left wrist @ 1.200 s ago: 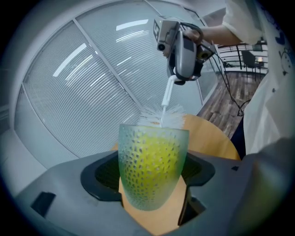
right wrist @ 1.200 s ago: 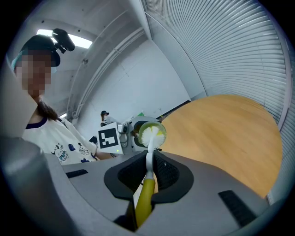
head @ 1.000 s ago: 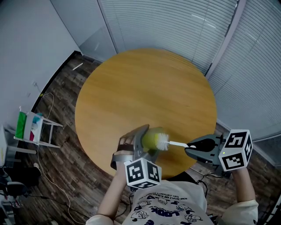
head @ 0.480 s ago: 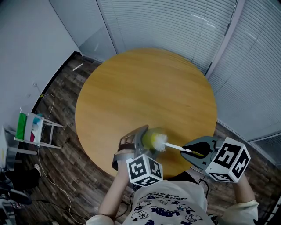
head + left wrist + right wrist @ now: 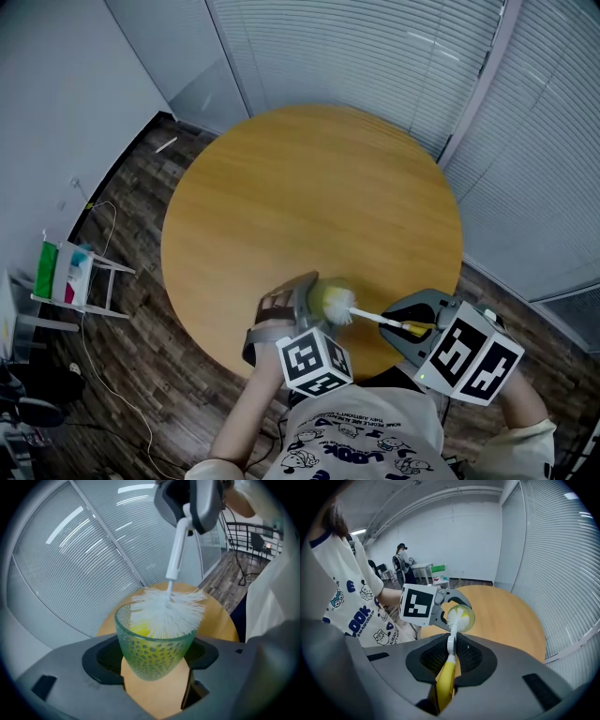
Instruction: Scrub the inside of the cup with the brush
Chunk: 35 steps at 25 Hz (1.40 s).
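Note:
My left gripper (image 5: 302, 302) is shut on a green dimpled glass cup (image 5: 153, 651) and holds it tilted above the near edge of the round wooden table (image 5: 309, 206). Its mouth faces my right gripper (image 5: 401, 328), which is shut on the yellow handle of a brush (image 5: 446, 677). The white bristle head (image 5: 166, 611) sits in the cup's mouth, partly inside. In the head view the cup (image 5: 323, 298) and bristles (image 5: 339, 305) meet between the two grippers. The right gripper view shows the cup (image 5: 461, 616) ahead with the brush head (image 5: 455, 617) in it.
Slatted blinds (image 5: 375, 56) run along the far and right sides. A small white rack (image 5: 80, 277) stands on the dark wood floor at the left. A person (image 5: 401, 555) sits far off in the right gripper view.
My right gripper has drifted left and down toward the cup, and the brush head has gone a little deeper into the cup's mouth. The left gripper has barely shifted.

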Tool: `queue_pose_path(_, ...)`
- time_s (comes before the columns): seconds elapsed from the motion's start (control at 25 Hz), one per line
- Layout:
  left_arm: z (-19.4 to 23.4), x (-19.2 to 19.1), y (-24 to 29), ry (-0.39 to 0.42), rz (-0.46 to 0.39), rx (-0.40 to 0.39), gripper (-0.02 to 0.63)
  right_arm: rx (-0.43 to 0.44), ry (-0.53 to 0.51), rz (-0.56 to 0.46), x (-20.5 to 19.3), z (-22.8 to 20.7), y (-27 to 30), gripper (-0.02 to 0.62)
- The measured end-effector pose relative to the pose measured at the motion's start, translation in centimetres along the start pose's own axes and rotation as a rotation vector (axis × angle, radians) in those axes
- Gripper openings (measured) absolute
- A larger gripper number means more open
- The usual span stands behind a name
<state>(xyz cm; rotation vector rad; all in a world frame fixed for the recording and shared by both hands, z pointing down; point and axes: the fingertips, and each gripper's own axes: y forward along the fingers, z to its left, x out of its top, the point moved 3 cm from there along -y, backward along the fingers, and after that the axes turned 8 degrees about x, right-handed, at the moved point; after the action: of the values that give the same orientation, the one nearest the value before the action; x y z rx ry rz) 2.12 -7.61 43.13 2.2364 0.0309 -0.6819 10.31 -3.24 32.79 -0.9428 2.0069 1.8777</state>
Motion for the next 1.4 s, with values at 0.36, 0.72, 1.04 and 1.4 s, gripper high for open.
queue_pose_path(0.36, -1.0, 0.3, 0.1, 0.063, 0.022, -0.002, 0.382, -0.006, -0.088, 0.091, 0.6, -0.2, -0.2, 0.046)
queue_pose_path(0.72, -1.4, 0.4, 0.3, 0.095, 0.016, -0.006, 0.382, 0.032, -0.101, 0.123, 0.9, -1.0, -0.2, 0.046)
queue_pose_path(1.04, -1.9, 0.6, 0.4, 0.111, -0.01, -0.025, 0.382, 0.13, 0.024, 0.051, -0.4, -2.8, -0.3, 0.046)
queue_pose_path(1.4, -0.4, 1.0, -0.8, 0.127, -0.061, -0.009, 0.382, 0.211, 0.157, -0.042, -0.1, -3.9, -1.3, 0.046)
